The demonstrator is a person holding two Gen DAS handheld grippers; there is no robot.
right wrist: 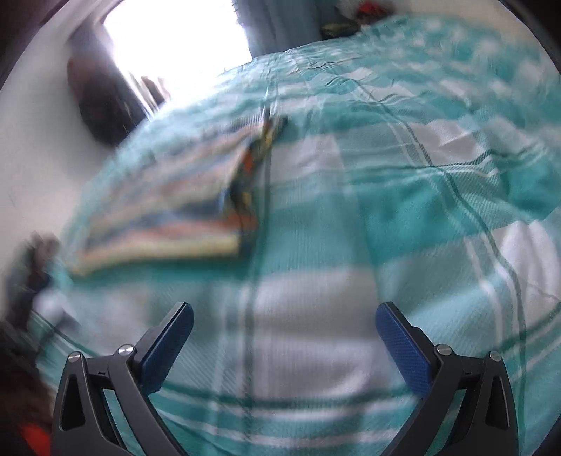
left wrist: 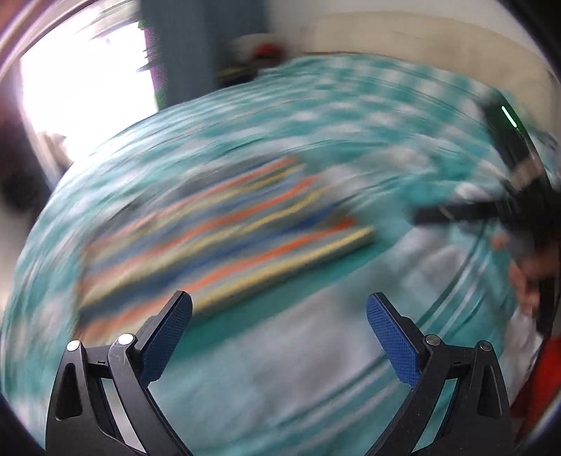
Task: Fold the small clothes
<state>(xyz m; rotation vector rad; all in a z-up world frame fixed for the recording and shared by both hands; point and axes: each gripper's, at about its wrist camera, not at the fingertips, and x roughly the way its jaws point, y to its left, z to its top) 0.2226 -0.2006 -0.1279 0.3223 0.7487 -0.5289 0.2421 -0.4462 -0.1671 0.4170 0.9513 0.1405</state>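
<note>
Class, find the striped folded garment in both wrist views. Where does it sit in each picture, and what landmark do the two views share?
Left wrist view: the striped garment lies left of centre on the bed, beyond the left fingertip of the open left gripper.
Right wrist view: it lies at middle left, up and left of the open right gripper.
Shared landmark: the bright window at upper left, behind the teal checked bedspread.

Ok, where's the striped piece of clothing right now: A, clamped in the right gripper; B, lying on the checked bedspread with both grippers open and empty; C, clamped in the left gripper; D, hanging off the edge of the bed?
B: the striped garment lies on the teal checked bedspread, and both the left gripper and right gripper have their jaws wide apart with nothing between them.
</note>
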